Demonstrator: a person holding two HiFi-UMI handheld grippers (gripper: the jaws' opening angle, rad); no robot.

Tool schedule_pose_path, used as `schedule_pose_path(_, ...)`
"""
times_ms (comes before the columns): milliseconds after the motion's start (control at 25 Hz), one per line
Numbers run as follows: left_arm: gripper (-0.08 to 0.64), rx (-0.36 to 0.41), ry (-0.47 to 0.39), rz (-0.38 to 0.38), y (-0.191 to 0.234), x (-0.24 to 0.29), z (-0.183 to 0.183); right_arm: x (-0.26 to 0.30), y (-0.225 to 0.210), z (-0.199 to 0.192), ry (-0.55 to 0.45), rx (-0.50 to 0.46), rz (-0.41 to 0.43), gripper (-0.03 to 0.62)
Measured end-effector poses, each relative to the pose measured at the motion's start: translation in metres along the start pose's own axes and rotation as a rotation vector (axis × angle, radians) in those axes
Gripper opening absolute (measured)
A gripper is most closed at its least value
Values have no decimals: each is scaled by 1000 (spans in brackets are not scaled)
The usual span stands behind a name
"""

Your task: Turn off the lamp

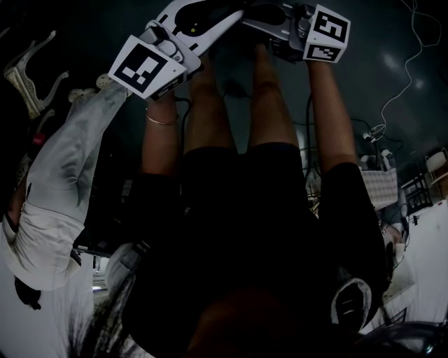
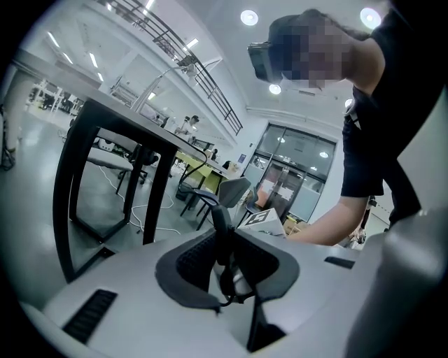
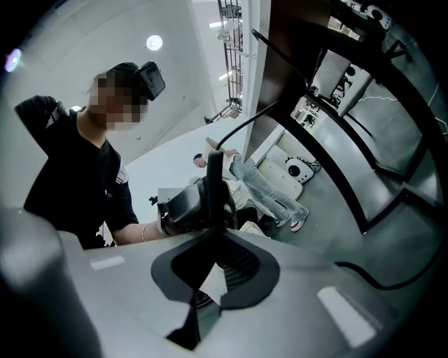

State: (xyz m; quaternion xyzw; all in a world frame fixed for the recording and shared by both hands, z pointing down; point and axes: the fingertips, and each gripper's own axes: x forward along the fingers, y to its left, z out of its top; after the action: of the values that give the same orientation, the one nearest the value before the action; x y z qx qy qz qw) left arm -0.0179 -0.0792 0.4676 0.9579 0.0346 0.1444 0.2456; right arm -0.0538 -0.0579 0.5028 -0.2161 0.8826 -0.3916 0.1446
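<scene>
I cannot pick out a lamp for certain in any view. In the head view both grippers are held low in front of the person's bare legs [image 1: 266, 98], with their noses almost meeting. My left gripper [image 1: 234, 15], [image 2: 221, 213] has its dark fingers pressed together with nothing between them. My right gripper [image 1: 257, 17], [image 3: 214, 168] is shut and empty too. Each gripper view looks at the other gripper: the right one's marker cube [image 2: 263, 219] shows past the left fingers, and the left gripper's body [image 3: 183, 207] shows past the right fingers.
A black-legged table [image 2: 105, 140] stands left of the left gripper, with office chairs [image 2: 227, 190] behind it. Another person in light clothes [image 1: 63, 175], [image 3: 269, 189] stands close by. A white cable [image 1: 400, 84] lies on the dark floor.
</scene>
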Motion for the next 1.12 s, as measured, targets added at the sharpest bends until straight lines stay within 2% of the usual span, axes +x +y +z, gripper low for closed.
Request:
schedule_pose_path(520,78,5,5,16,1,2,-1,-2,-3,-2,5,-25,-37,5)
schedule_pose_path(880,78,45,34,21,3,3,-11,-9,-11,0,-40,-51,-117,6)
schedule_pose_path(1120,78,40,40,45,7,4,-20,-11,-17,-6,-9,-86,-177,14)
